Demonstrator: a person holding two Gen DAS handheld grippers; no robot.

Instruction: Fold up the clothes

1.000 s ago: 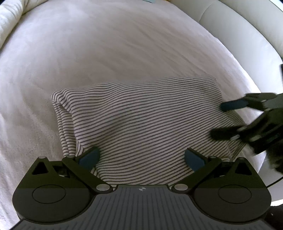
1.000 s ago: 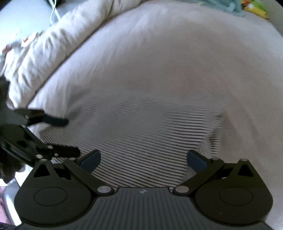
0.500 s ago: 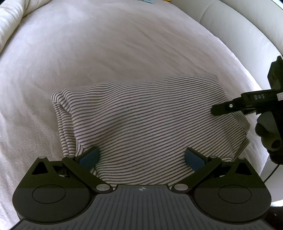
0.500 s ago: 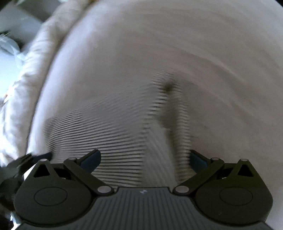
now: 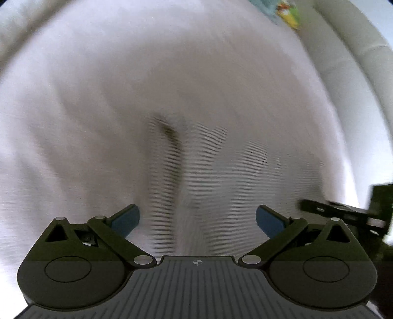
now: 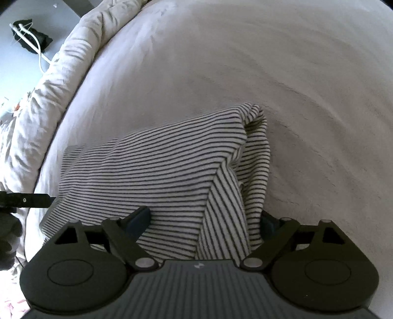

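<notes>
A folded black-and-white striped garment (image 6: 172, 171) lies on the white bed (image 6: 294, 86). In the right wrist view my right gripper (image 6: 206, 220) is open, its jaws straddling the garment's near right edge, where a fold bunches up between the pads. In the left wrist view, which is motion-blurred, the garment (image 5: 208, 176) lies ahead and my left gripper (image 5: 196, 218) is open over its near edge, holding nothing. The right gripper (image 5: 343, 211) shows at that view's right edge; the left gripper's finger (image 6: 27, 200) shows at the right wrist view's left edge.
A rumpled white duvet (image 6: 49, 86) runs along the bed's left side. A white padded headboard or sofa back (image 5: 356, 61) curves at the right. Colourful items (image 5: 287, 12) lie at the bed's far end. A black object with white cable (image 6: 29, 36) lies on the floor.
Both grippers have swung around the garment. The right gripper has come down onto the garment's right edge with the fold between its open jaws. The left view has turned and blurred.
</notes>
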